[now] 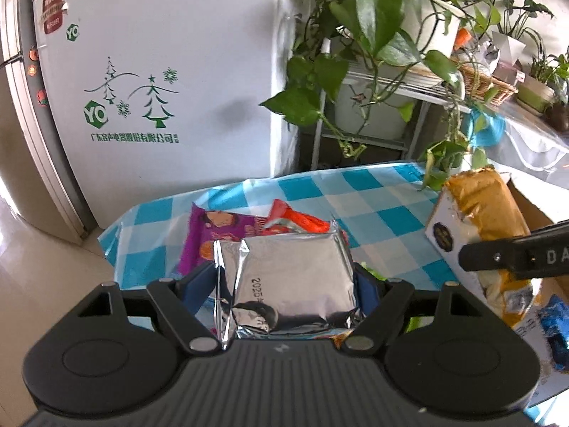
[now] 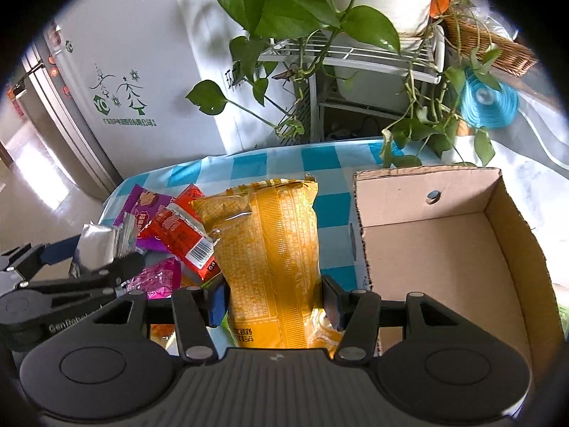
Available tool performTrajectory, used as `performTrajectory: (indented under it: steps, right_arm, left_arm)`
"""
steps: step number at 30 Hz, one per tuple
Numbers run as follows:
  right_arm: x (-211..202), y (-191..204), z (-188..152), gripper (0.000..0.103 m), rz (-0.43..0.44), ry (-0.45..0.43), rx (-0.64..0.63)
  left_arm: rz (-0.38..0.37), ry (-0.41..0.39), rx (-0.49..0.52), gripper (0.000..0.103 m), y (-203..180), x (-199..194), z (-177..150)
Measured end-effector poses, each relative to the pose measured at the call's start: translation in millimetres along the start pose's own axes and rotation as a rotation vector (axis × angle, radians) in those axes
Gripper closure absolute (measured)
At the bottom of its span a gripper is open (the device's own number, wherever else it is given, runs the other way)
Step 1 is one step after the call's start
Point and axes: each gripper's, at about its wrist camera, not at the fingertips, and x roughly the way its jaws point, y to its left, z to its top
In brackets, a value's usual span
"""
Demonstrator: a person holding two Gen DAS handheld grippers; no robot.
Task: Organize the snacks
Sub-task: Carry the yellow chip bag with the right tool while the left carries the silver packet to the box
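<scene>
My left gripper (image 1: 286, 286) is shut on a silver foil packet (image 1: 290, 277), lifted above the blue checked tablecloth (image 1: 373, 206). Behind it on the cloth lie a purple snack bag (image 1: 213, 227) and a red-orange packet (image 1: 297, 220). My right gripper (image 2: 275, 299) is shut on a tall yellow snack bag (image 2: 274, 249), which also shows at the right edge of the left wrist view, yellow bag (image 1: 483, 213). An open cardboard box (image 2: 444, 249) stands just right of that bag. The left gripper with the foil packet (image 2: 99, 245) appears at the left of the right wrist view.
Purple (image 2: 149, 203), red (image 2: 185, 238) and pink (image 2: 160, 277) snack packets lie piled left of the yellow bag. A white freezer (image 1: 153, 82) stands beyond the table's far edge. Trailing pothos plants (image 1: 370, 35) on a metal rack hang over the back right corner.
</scene>
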Motion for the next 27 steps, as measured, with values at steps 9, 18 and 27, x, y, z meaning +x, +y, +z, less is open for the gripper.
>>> performTrajectory:
  steps: [9,18,27]
  right_arm:
    - [-17,-16,1,0.043,-0.02,-0.043,0.024]
    - [-32,-40,2,0.043,-0.034,-0.086,0.067]
    - [-46,-64,-1,0.044,-0.037,-0.112,0.111]
  left_arm:
    - [-0.074,-0.023,-0.01,0.023,-41,-12,9]
    - [-0.134,-0.028,0.025,0.023,-81,-18,16]
    - [-0.183,-0.039,0.068,0.023,-117,-28,20]
